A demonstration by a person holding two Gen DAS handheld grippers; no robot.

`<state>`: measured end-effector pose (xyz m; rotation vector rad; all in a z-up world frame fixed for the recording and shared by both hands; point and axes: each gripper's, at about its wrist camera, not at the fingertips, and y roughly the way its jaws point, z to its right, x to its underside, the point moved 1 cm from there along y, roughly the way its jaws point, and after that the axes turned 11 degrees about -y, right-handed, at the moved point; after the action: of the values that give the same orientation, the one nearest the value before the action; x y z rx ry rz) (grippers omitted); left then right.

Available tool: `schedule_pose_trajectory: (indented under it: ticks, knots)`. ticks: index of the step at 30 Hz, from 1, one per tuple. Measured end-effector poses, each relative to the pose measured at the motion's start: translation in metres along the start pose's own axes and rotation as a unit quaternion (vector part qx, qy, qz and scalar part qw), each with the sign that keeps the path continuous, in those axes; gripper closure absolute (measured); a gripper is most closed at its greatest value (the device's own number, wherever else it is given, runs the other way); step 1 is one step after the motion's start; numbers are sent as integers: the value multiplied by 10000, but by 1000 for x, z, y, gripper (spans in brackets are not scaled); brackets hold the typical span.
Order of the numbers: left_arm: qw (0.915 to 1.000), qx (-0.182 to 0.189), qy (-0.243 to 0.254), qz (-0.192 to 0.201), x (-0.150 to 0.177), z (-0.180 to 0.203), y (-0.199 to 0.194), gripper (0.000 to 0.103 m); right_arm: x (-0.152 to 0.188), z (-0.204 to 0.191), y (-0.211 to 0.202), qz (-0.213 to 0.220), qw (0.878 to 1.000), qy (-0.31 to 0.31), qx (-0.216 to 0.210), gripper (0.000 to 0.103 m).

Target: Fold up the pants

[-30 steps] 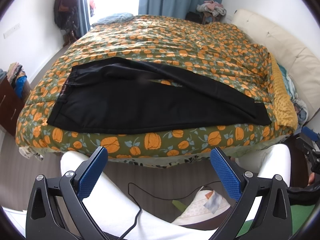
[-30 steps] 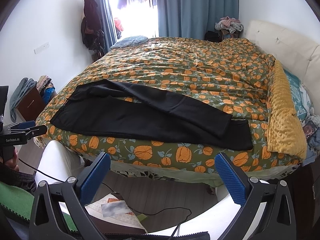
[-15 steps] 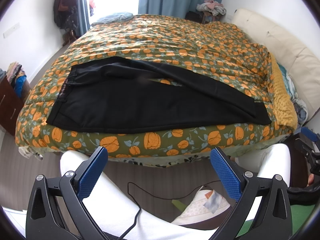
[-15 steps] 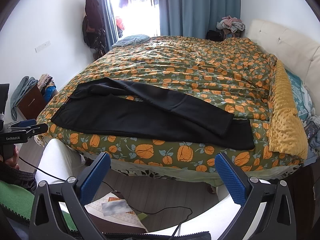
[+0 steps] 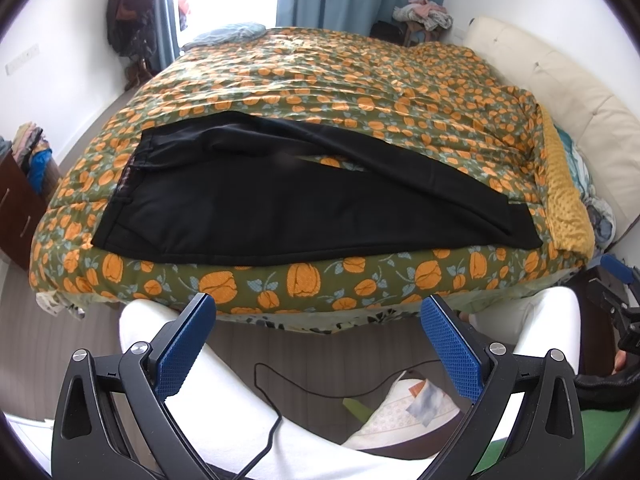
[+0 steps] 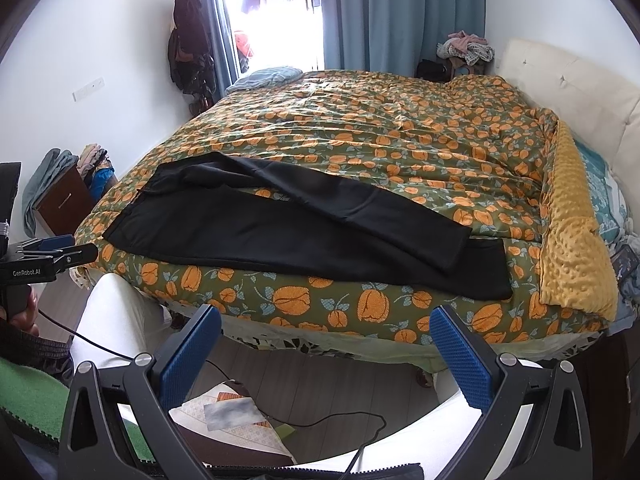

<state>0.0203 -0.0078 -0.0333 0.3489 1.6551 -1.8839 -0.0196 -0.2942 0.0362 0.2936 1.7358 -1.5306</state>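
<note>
Both claws, left gripper (image 5: 318,338) and right gripper (image 6: 326,346), gaped empty, held back from the pants (image 5: 280,208), spread along the bed (image 5: 360,80) edge for folding.

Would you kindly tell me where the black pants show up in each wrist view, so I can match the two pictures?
Left wrist view: black pants lie across the middle, waistband at left.
Right wrist view: black pants lie left of centre, hems reaching right.
Shared landmark: the yellow dotted blanket, just past the hems.
</note>
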Motion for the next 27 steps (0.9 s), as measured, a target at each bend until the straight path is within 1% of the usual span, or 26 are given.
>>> schedule_pose_trajectory:
  ticks: [4,7,9,12,16,19,21,22,25,27]
  knots:
    - [10000,16,61,52,3,3,0,1,0,0,0,13,10000,-17,9,0]
    - [9996,-58,88,265,-2,4,-3,1,-1,0,-1,62,10000,-52,37,0]
    - [9992,5,62,404,-7,5,-6,1,-3,1,-1,91,9999,-135,45,0]
    - [9985,115,-14,528,-13,7,-9,1,-7,4,-3,240,9989,-354,199,0]
    - [9984,152,53,540,-16,10,-8,1,-16,14,3,367,9978,-458,299,0]
    - [9989,136,113,439,-14,11,-2,1,-18,27,12,482,9970,-469,385,0]
    - [9993,144,124,330,-15,8,3,1,-18,38,24,598,9948,-647,520,0]
    - [9993,141,126,307,-15,8,4,1,-17,45,34,583,9936,-750,607,0]
    - [9995,119,95,286,-20,5,6,1,-15,79,73,413,9924,-860,773,0]
    - [9996,81,67,277,-22,3,6,1,-15,104,106,151,9920,-943,826,0]
